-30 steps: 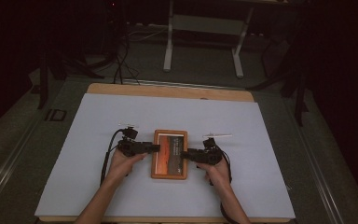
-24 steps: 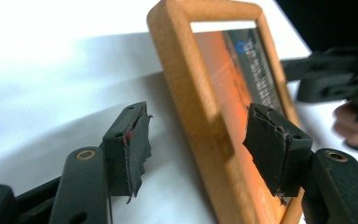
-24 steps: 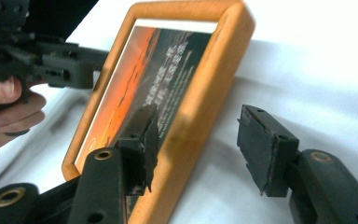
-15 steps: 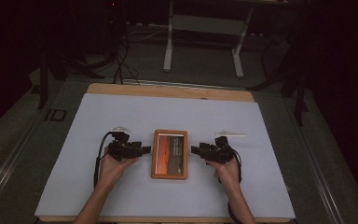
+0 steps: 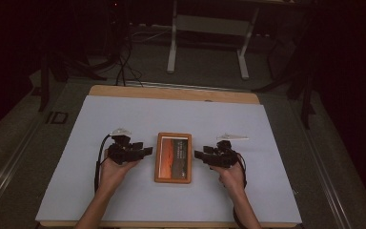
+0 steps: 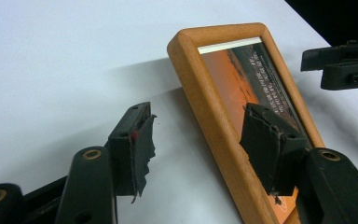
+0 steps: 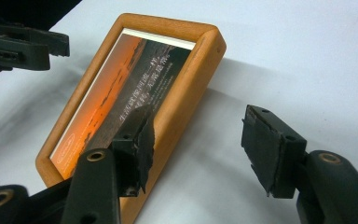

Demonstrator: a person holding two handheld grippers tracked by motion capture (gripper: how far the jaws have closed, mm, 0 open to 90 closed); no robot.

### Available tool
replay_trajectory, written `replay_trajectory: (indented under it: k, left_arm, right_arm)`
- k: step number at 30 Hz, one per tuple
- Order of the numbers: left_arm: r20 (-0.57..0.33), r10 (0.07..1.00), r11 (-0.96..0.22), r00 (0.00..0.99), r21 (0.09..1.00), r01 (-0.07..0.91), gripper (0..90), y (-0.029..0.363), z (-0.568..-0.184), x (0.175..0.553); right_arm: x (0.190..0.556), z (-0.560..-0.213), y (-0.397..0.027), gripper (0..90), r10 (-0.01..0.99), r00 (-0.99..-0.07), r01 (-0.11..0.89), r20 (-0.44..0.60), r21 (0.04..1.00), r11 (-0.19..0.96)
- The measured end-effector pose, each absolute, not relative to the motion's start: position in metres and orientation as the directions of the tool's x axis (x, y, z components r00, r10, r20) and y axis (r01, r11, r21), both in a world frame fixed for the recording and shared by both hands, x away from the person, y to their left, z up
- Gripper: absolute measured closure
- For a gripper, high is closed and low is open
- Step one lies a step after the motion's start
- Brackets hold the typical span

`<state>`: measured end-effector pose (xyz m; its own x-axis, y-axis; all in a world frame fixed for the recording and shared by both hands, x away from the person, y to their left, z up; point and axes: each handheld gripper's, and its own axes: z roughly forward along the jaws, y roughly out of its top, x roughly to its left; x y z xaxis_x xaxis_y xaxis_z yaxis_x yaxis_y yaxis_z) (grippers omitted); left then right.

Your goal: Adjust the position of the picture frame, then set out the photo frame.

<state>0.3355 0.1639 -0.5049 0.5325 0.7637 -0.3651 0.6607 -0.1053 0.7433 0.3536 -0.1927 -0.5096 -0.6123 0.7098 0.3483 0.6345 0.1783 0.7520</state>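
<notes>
Orange wooden picture frame (image 5: pixel 173 157) lies flat near the middle of the white table sheet (image 5: pixel 276 191), long side running near to far. It holds an orange sunset print with lines of small pale writing, too fine to read. Left gripper (image 5: pixel 145 151) sits just left of the frame, jaws spread wide and empty, apart from the wood. Right gripper (image 5: pixel 199 154) sits just right of it, jaws likewise wide and empty. Light wood table edge (image 5: pixel 171 93) shows at the far side. Beyond: dark floor, white metal stand legs (image 5: pixel 173 47), black cables (image 5: pixel 121 71).
</notes>
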Motion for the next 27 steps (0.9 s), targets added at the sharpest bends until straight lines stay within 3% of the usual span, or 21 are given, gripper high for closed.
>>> replay_trajectory:
  k: [12, 27]
  left_arm:
    - [-0.343, 0.765, -0.117, 0.545, 0.758, 0.642, 43.7, 0.160, -0.501, 0.333]
    - [-0.327, 0.764, -0.124, 0.556, 0.771, 0.624, 43.6, 0.156, -0.498, 0.330]
  right_arm:
    - [0.353, -0.507, -0.193, 43.0, 0.719, -0.623, 0.613, 0.309, 0.763, 0.203]
    - [0.346, -0.492, -0.181, 45.0, 0.757, -0.646, 0.520, 0.100, 0.784, 0.339]
